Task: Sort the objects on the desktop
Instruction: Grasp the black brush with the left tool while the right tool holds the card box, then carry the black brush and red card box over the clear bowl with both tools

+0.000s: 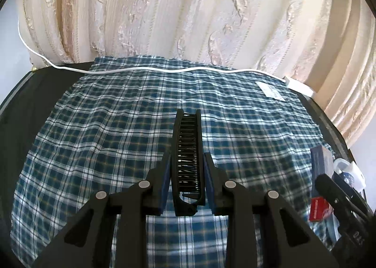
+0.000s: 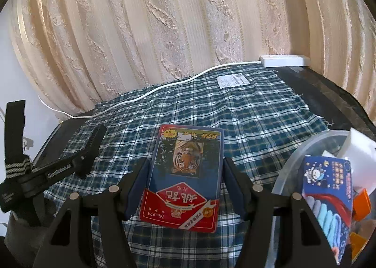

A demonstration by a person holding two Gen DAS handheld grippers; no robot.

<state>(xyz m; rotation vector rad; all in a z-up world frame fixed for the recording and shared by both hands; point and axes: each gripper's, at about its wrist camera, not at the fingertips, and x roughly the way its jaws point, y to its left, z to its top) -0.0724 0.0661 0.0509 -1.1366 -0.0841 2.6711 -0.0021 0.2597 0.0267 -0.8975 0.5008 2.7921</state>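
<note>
In the left wrist view my left gripper (image 1: 186,157) is shut on a black folding comb (image 1: 187,162), held on edge above the blue plaid cloth (image 1: 105,126). In the right wrist view my right gripper (image 2: 185,162) is shut on a blue and red card box with a tiger picture (image 2: 185,174), its pads pressed to the box's two long sides, above the cloth (image 2: 258,122). The left gripper (image 2: 89,148) with the comb shows at the left of the right wrist view. The card box (image 1: 320,206) and right gripper show at the right edge of the left wrist view.
A clear plastic tub (image 2: 293,162) at the right holds a blue carton (image 2: 329,197), white and orange items. A white power strip (image 2: 284,60) and its cable (image 2: 164,84) lie along the cloth's far edge. A white label (image 2: 232,79) is on the cloth. A cream curtain (image 2: 164,21) hangs behind.
</note>
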